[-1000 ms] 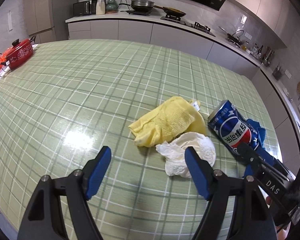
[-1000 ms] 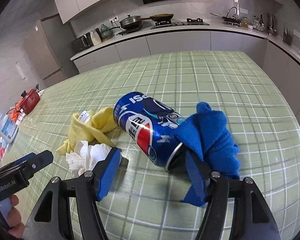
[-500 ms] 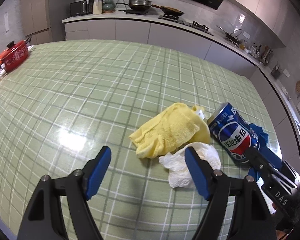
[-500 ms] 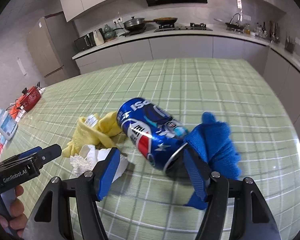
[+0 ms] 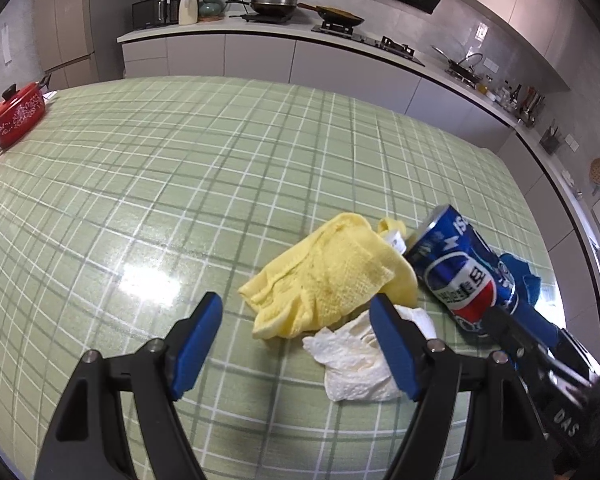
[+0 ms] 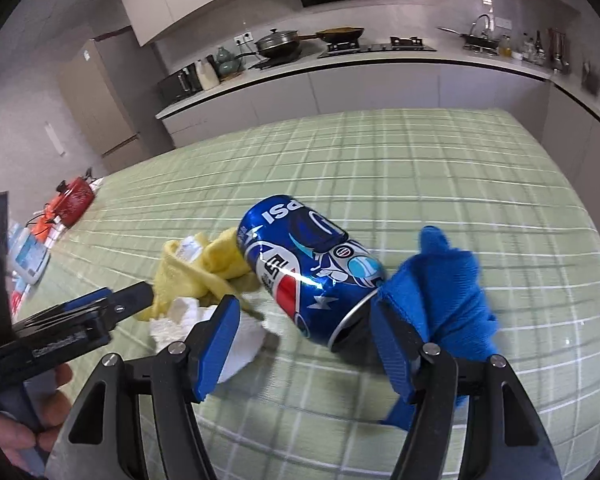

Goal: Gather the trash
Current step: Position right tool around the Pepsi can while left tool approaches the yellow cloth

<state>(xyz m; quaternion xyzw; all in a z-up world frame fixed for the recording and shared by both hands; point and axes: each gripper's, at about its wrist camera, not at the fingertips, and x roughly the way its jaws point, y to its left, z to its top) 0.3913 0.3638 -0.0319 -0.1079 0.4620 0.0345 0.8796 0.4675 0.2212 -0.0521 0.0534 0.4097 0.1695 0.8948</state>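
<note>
A blue Pepsi can (image 6: 306, 268) lies on its side on the green checked table; it also shows in the left wrist view (image 5: 460, 274). A crumpled white paper napkin (image 5: 358, 358) lies beside a yellow cloth (image 5: 328, 276), both left of the can. In the right wrist view the napkin (image 6: 240, 340) and yellow cloth (image 6: 204, 268) sit left of the can. A blue cloth (image 6: 444, 292) lies against the can's right side. My left gripper (image 5: 296, 344) is open, just short of the napkin. My right gripper (image 6: 304, 344) is open, its jaws either side of the can's near end.
A red pot (image 5: 18, 114) stands at the table's far left edge. Blue and white items (image 6: 28, 256) lie at the left edge too. A kitchen counter (image 5: 284, 28) with a hob and pans runs behind the table.
Both grippers have drawn back and risen slightly, so the can, cloths and napkin sit lower and further off. Both stay open. The objects have not moved.
</note>
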